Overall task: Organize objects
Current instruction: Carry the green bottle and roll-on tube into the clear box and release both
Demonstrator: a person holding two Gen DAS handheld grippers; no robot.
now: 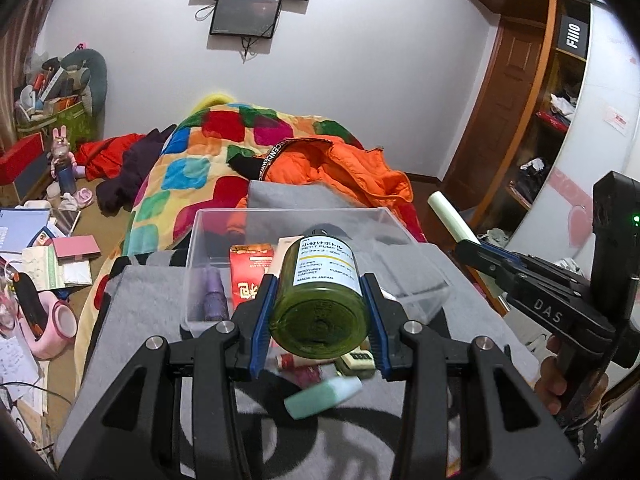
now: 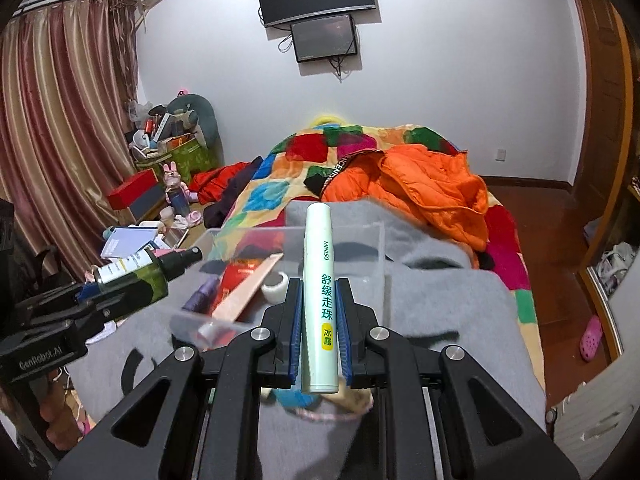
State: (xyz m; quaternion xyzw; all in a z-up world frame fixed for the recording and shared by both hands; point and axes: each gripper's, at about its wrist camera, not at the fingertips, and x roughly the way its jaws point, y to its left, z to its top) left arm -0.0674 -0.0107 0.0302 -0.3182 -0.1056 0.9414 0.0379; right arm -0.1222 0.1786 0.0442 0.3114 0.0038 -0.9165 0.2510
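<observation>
My left gripper (image 1: 320, 300) is shut on a dark green pump bottle (image 1: 320, 300) with a white label, held above the grey blanket, its base toward the camera. In the right wrist view that green bottle (image 2: 132, 272) shows at the left, its black spray head over the box's near corner. My right gripper (image 2: 318, 320) is shut on a pale green Miniso roll-on tube (image 2: 318, 280), which points forward above the clear plastic box (image 2: 372, 232). The box (image 1: 416, 240) holds a purple bottle (image 1: 214, 296), a red carton (image 1: 250, 276) and a small white jar (image 2: 276, 284).
On the grey blanket (image 1: 152, 304) below the left gripper lie a mint green bottle (image 1: 324, 396), a red tube (image 1: 296, 364) and a small beige item (image 1: 356, 360). An orange jacket (image 2: 432, 192) and colourful quilt (image 2: 280, 192) lie beyond the box. Clutter covers the floor at left.
</observation>
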